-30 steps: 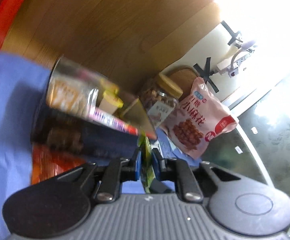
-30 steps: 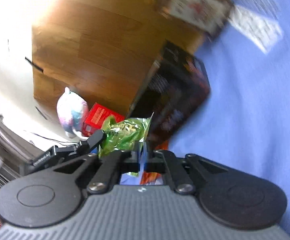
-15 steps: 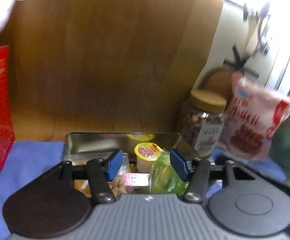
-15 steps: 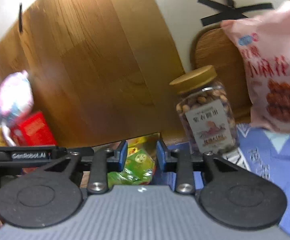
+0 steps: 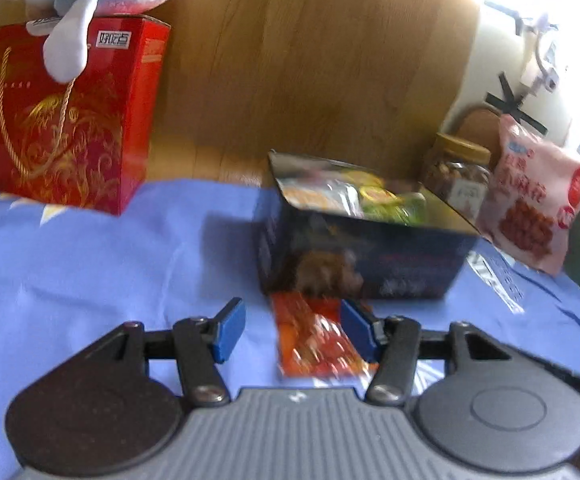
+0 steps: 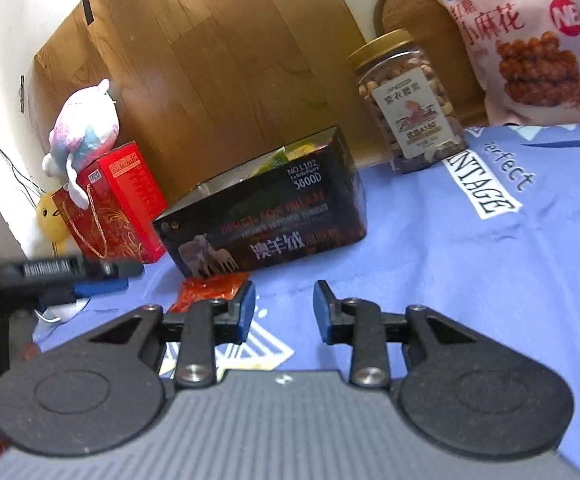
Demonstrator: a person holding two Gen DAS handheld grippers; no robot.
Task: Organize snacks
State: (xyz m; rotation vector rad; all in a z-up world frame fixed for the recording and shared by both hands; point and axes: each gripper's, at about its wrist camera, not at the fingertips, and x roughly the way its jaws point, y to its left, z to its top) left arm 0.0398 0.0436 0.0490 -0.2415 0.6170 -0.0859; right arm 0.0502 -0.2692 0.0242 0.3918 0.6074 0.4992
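Orange snack packet (image 5: 314, 336): laid flat on blue cloth (image 5: 89, 264), against dark box (image 5: 362, 256). Left gripper (image 5: 292, 330): parted, empty, packet seen between its fingers. Right gripper (image 6: 283, 312): parted, empty, packet beside its left finger.

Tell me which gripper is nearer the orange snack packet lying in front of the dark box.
Left. The left gripper is open with the orange snack packet lying between its fingers. The right gripper is open over bare blue cloth, the packet off to its left.
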